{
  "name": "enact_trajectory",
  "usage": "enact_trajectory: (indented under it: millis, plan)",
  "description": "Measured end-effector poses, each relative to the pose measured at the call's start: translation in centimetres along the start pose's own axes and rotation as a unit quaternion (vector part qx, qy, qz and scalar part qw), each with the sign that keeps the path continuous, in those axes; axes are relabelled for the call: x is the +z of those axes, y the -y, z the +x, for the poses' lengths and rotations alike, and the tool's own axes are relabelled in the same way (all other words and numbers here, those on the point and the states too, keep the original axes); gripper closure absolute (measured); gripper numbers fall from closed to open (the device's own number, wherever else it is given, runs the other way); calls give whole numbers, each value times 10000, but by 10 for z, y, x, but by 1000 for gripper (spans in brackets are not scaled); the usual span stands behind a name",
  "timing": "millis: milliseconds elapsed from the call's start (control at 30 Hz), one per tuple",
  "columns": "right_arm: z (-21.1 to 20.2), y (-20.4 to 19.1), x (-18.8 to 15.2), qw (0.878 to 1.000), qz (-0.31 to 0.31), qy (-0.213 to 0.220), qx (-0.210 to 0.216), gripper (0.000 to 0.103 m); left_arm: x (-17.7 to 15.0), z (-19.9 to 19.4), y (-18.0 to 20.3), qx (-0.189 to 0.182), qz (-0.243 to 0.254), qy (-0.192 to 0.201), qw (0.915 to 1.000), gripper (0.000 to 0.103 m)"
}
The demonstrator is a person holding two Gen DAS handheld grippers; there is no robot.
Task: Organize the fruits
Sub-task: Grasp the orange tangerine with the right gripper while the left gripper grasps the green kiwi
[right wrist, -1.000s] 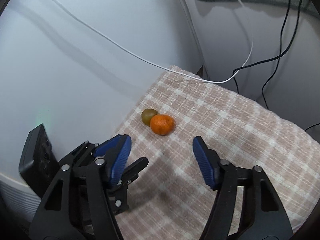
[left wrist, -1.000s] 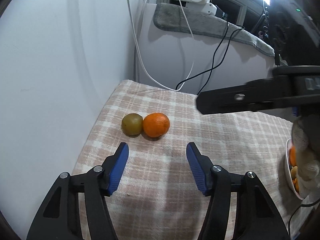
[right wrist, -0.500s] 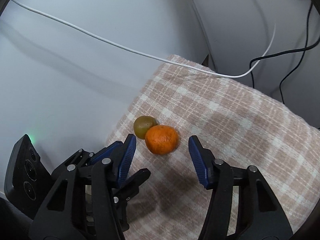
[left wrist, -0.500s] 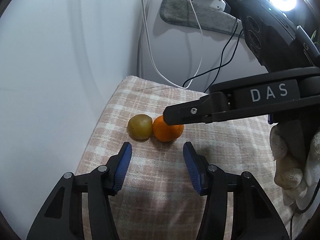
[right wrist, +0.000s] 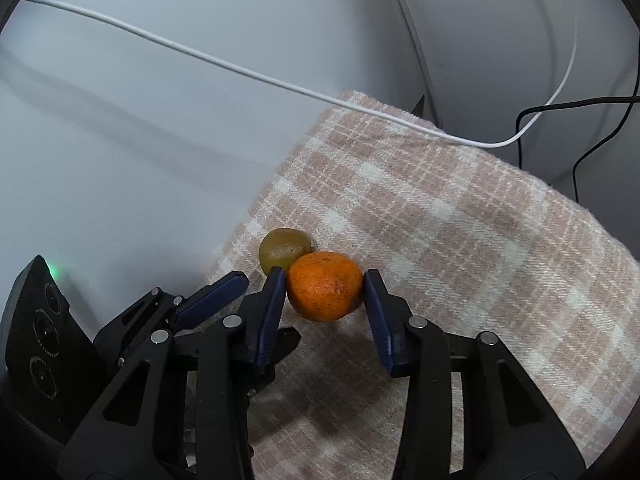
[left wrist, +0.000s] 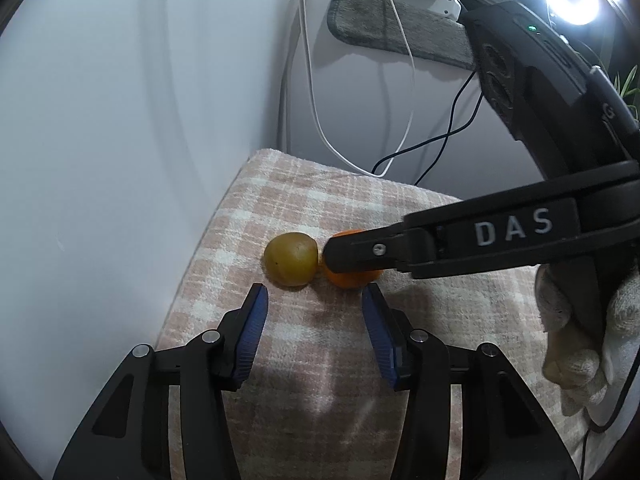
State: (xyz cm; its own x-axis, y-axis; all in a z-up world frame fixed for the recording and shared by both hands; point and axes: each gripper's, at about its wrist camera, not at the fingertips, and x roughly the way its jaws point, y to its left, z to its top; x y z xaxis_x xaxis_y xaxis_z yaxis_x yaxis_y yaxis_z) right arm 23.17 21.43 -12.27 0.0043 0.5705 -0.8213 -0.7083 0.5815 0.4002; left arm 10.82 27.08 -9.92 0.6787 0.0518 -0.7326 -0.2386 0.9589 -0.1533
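An orange (right wrist: 324, 286) and a green-brown kiwi (right wrist: 282, 249) lie touching on a pink checked cloth (right wrist: 460, 240) near its left edge. My right gripper (right wrist: 325, 286) has its blue pads on both sides of the orange, touching it. In the left wrist view the right gripper's black arm (left wrist: 440, 248) covers most of the orange (left wrist: 352, 280), with the kiwi (left wrist: 291, 260) just left of it. My left gripper (left wrist: 314, 308) is open and empty, just short of the two fruits.
A white wall (left wrist: 120, 120) runs along the cloth's left edge. White and black cables (left wrist: 400, 140) hang behind the cloth before a white cabinet with a grey mat (left wrist: 392, 28). The gloved hand (left wrist: 580, 344) holds the right gripper.
My right gripper moved forward and down onto the orange and narrowed its jaws around it. My left gripper edged closer to the fruits and stayed open.
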Motion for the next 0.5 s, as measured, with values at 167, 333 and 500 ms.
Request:
enact_trajectory:
  millis: [167,333,500]
  plan:
    - [-17,12,-1,9998,93,138,-137,61,6,5,4,97,40,-29,9999,57]
    - [-26,23,0,9996,145,178,-190,61,13,17,5,307,96,-116,9994,60]
    - [-31,34,2,9995,149,178,-206,61,19,25,5,439,149,-140,9988,60]
